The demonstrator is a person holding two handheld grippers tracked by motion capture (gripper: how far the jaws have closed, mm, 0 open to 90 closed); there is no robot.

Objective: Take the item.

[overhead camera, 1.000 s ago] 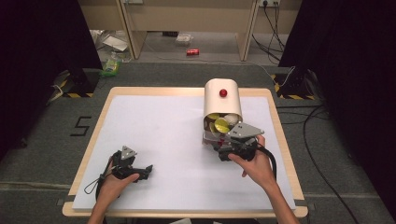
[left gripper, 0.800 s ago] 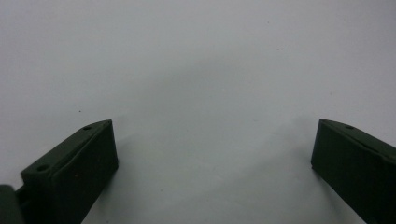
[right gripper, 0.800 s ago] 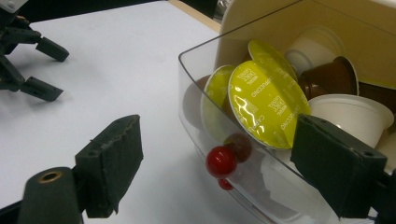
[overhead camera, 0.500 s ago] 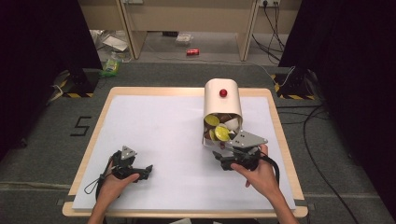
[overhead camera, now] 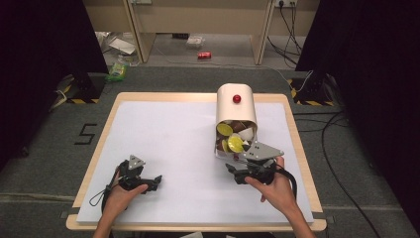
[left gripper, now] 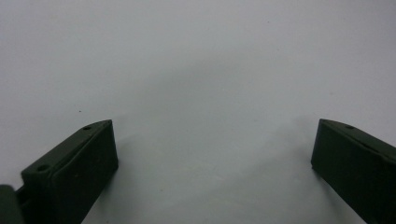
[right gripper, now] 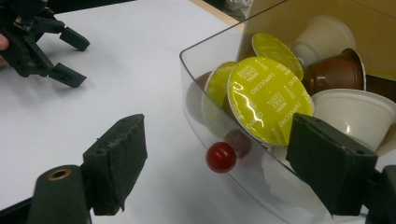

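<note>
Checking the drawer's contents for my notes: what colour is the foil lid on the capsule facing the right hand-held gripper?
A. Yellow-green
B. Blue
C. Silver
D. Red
A: in the right gripper view the capsule leaning at the front of the clear drawer has a yellow-green foil lid printed "cappuccino".

1. The white worktop (overhead camera: pixel 188 144) is evenly lit from above; the room's sides fall into darkness.
2. Soft shadows sit under both tongs.
3. Glare streaks the yellow capsule lid (right gripper: pixel 268 100).
4. The near jaws blur slightly in both gripper views.
</note>
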